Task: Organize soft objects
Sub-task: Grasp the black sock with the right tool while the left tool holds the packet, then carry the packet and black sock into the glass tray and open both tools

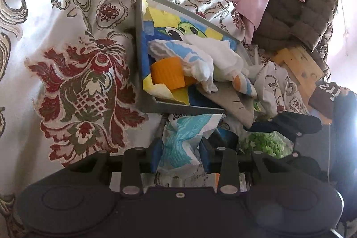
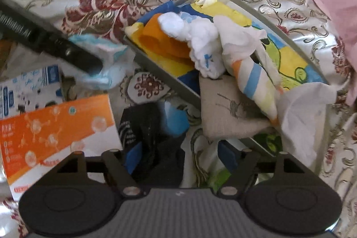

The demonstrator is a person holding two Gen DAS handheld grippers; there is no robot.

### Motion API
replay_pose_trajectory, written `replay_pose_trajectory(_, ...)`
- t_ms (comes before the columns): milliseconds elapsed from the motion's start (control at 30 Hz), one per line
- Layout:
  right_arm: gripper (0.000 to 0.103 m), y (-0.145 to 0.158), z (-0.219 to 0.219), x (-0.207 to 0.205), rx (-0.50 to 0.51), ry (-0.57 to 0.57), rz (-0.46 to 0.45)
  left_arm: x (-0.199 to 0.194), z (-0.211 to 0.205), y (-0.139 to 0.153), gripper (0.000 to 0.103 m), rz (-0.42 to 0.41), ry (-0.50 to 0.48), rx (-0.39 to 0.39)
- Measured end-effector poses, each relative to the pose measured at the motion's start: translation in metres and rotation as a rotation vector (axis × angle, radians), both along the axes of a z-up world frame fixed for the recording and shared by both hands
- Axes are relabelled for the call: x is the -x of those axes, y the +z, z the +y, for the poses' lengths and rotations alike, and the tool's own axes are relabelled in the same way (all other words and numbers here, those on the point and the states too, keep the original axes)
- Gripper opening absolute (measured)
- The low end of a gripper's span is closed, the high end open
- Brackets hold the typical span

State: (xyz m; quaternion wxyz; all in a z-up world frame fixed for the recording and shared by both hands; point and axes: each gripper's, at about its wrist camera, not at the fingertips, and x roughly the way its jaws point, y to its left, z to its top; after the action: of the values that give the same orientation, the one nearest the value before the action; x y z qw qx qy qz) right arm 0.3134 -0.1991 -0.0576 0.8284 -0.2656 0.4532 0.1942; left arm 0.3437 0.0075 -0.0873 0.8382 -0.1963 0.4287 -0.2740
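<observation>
The left gripper (image 1: 181, 152) is clamped on a crumpled white-and-teal packet (image 1: 185, 139), holding it just in front of the grey tray (image 1: 138, 55) on the floral bedspread (image 1: 67, 41). The tray already holds soft things — an orange cloth (image 1: 167, 71), white cloths (image 1: 200, 57) and a striped one (image 1: 243, 81) — with a beige pouch (image 1: 232, 104) lying over its near rim. The right gripper (image 2: 180, 155) hangs with its jaws spread wide over a black sock (image 2: 147, 133) beside a blue cloth (image 2: 175, 121); the pads do not press on the sock. An orange-and-white pack (image 2: 55, 126) lies near its left — beside the tray's near edge.
</observation>
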Motion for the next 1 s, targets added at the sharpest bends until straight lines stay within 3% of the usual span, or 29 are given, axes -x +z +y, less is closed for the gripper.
replay_pose_trajectory(133,0.059,-0.009,0.002,-0.008,-0.005,0.017,0.048,0.000,-0.001,0.000,0.039,-0.001,-0.001,-0.004)
replay_pose_trajectory(267,0.051,-0.009,0.004,-0.007,-0.028,0.010,0.055,0.000,-0.002,0.001,0.039,-0.004,-0.007,-0.005)
replay_pose_trajectory(333,0.037,-0.009,0.006,-0.004,-0.034,0.011,0.056,0.000,-0.003,0.001,0.039,-0.005,-0.008,-0.002)
replay_pose_trajectory(400,0.032,-0.010,0.010,-0.002,-0.028,0.010,0.040,0.002,-0.004,0.002,0.038,-0.013,-0.009,-0.004)
replay_pose_trajectory(500,0.023,-0.010,0.014,0.006,-0.012,-0.023,-0.015,0.006,-0.005,0.008,0.038,-0.036,-0.002,0.001)
replay_pose_trajectory(633,0.011,-0.012,0.020,0.026,0.054,-0.133,-0.188,0.017,-0.010,0.019,0.038,-0.084,0.012,-0.011)
replay_pose_trajectory(900,0.008,0.026,0.013,0.052,-0.069,-0.197,-0.377,0.049,-0.016,0.055,0.038,-0.183,0.078,-0.022)
replay_pose_trajectory(1000,0.008,0.036,0.009,0.048,-0.115,-0.206,-0.387,0.053,-0.016,0.064,0.038,-0.192,0.098,-0.017)
